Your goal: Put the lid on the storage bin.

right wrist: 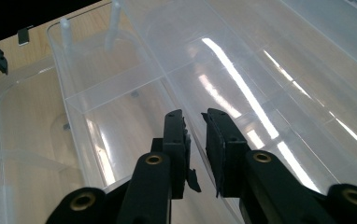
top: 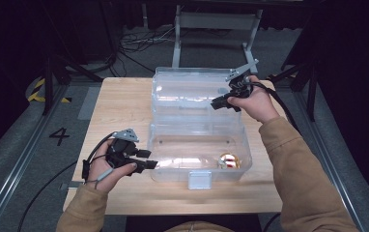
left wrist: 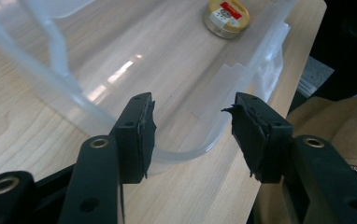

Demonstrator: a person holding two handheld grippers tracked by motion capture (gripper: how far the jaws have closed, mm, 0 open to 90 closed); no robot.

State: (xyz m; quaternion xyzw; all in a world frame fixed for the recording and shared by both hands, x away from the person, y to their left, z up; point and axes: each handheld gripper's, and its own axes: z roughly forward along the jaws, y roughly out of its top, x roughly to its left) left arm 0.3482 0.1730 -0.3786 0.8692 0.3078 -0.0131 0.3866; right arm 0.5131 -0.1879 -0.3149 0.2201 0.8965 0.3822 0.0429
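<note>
A clear plastic box (top: 165, 170) stands on the wooden table (top: 120, 104) with its lid (top: 187, 89) swung up and back. A small round gold tin (top: 229, 160) lies inside the box at its right end; in the left gripper view the tin (left wrist: 226, 17) is far ahead. My left gripper (top: 149, 160) is open beside the box's front left corner, and the box wall (left wrist: 186, 154) curves just beyond its jaws (left wrist: 193, 116). My right gripper (top: 215, 103) is at the lid's right side, its jaws (right wrist: 195, 126) closed narrowly on the lid's clear rim (right wrist: 134, 42).
A grey latch (top: 199, 180) hangs from the box's front wall, close to the table's front edge. Bare wood lies left of the box. Behind the table stand a metal frame (top: 216, 21) and loose cables (top: 139, 41) on the floor. Tan sleeves enter from below.
</note>
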